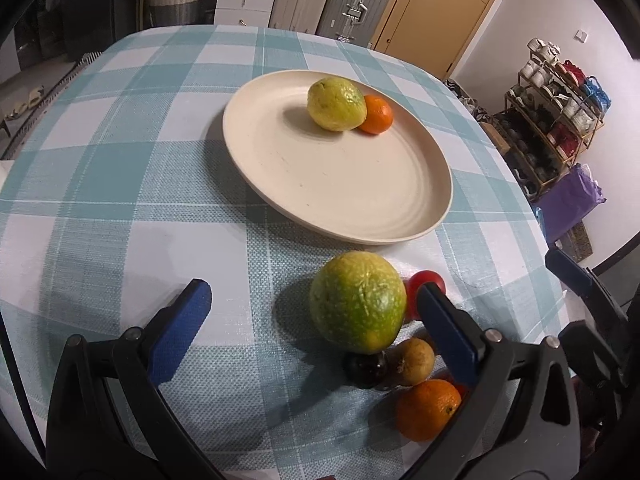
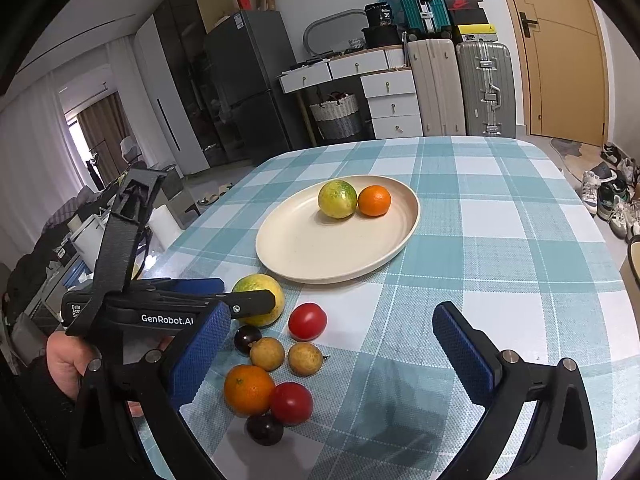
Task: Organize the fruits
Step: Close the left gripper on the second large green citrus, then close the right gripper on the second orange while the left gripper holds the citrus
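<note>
A cream plate (image 1: pixel 352 208) (image 2: pixel 304 256) on the checked tablecloth holds a yellow-green fruit (image 1: pixel 336 104) (image 2: pixel 337 199) and an orange (image 1: pixel 376 114) (image 2: pixel 374 200). In front of the plate lies a loose pile: a large green fruit (image 1: pixel 357 300) (image 2: pixel 256 284), red tomatoes (image 2: pixel 307 321) (image 2: pixel 291 403), dark plums (image 2: pixel 247 338) (image 2: pixel 264 429), two small yellow-brown fruits (image 2: pixel 267 353) (image 2: pixel 305 358) and an orange (image 2: pixel 249 389) (image 1: pixel 427 409). My left gripper (image 1: pixel 316 316) is open, its fingers on either side of the large green fruit without touching it. My right gripper (image 2: pixel 332 344) is open and empty above the pile's right side.
The table edge runs near the left gripper in the right wrist view. Suitcases (image 2: pixel 484 88), white drawers (image 2: pixel 392 100) and a door (image 2: pixel 564 52) stand behind the table. A shelf of cups (image 1: pixel 556 108) stands at the right.
</note>
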Available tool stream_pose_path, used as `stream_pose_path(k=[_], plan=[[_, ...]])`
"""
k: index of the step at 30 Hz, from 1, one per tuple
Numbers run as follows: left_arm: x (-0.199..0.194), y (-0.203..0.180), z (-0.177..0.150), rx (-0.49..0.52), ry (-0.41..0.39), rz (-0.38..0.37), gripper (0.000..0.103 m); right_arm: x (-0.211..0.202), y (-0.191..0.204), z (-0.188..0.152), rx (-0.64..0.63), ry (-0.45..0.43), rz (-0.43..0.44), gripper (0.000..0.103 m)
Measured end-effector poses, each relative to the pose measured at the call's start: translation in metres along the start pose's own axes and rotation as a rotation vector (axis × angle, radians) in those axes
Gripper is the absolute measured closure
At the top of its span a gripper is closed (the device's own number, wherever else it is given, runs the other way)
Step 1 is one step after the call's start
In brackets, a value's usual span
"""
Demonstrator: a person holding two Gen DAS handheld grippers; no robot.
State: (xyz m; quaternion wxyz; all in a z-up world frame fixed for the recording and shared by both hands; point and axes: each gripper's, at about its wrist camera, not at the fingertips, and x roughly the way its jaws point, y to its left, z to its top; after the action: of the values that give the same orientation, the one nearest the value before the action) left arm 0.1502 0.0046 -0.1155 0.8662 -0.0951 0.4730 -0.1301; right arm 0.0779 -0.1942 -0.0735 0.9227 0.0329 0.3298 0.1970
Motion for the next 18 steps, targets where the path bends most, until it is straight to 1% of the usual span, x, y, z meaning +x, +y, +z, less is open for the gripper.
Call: stream_pose_path(k=[2,5,6,8,10,11,13,16,18], plan=[[0.0014,0.0008,0.0004,-0.005,0.001,-0.015,0.002,0.0009,-0.0004,0.0001,0.001,0.003,0.002,0.000],[0.0018,0.0006,0.0011,-0.007,-0.002,-0.031,0.013,0.0033,-0.0016,-0.0002,0.005,0.008,0.006,0.000],[0.0029,0.0008,0.0017,-0.008,0.004,-0.041,0.019,0.0037,-0.0018,-0.0004,0.006,0.010,0.016,0.000],[0.0030,0.0020,0.0023,-0.012,0.005,-0.065,0.024,0.0050,-0.0018,-0.0007,0.006,0.018,0.016,0.000],[0.0040,0.0035,0.0032,-0.021,0.014,-0.109,0.036,0.0065,-0.0014,-0.0015,0.004,0.026,0.018,0.000],[0.0040,0.0036,0.0036,-0.023,0.013,-0.120,0.039,0.0070,-0.0011,-0.0018,0.004,0.028,0.019,0.000],[0.0036,0.0024,0.0036,-0.018,0.013,-0.151,0.057,0.0074,-0.0005,-0.0024,0.005,0.032,0.019,0.000],[0.0035,-0.0005,0.0032,0.003,0.011,-0.150,0.057,0.0074,0.0003,-0.0036,0.007,0.036,0.020,0.000],[0.0029,0.0011,0.0034,-0.004,0.009,-0.153,0.057,0.0069,0.0015,-0.0042,0.005,0.038,0.025,0.000]])
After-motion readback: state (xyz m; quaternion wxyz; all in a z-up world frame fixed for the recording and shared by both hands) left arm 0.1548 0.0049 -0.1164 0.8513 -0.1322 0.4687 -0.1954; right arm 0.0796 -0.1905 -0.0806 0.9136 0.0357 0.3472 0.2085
